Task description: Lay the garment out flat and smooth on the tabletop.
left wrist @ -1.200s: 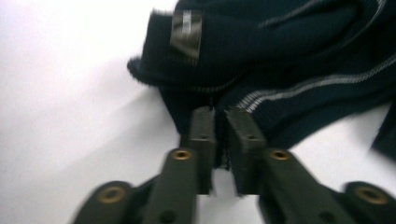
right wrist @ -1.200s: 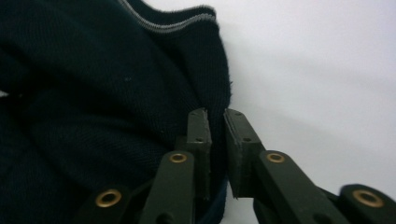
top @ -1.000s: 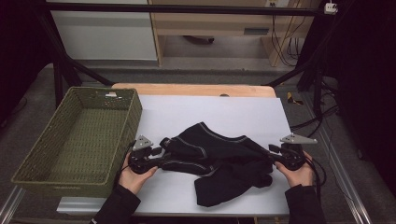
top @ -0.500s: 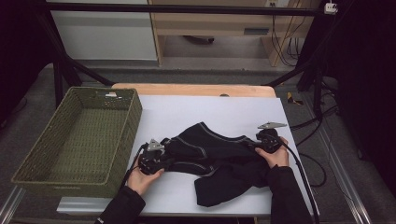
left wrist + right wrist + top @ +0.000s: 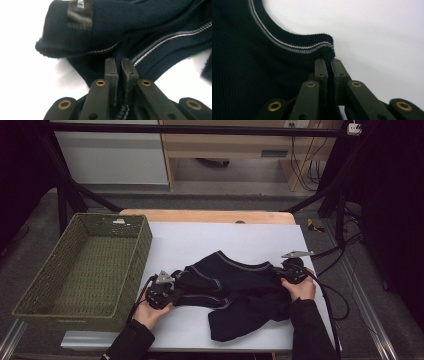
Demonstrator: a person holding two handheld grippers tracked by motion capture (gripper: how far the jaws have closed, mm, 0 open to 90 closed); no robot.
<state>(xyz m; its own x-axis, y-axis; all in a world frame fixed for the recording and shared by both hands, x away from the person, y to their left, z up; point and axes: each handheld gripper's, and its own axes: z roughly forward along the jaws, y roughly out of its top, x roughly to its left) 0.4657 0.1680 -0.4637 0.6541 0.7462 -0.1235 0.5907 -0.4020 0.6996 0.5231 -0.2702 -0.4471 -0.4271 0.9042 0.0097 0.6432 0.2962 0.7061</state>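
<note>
On the white table, the left gripper and right gripper each pinched the dark knit garment's striped edge, apparently to spread it beside the wicker basket.

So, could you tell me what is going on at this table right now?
A person is handling a dark garment spread on the white table. The left gripper is shut on one end of it, and the right gripper is shut on a striped edge at the other end. A green basket sits at the left, with nothing in it.
</note>
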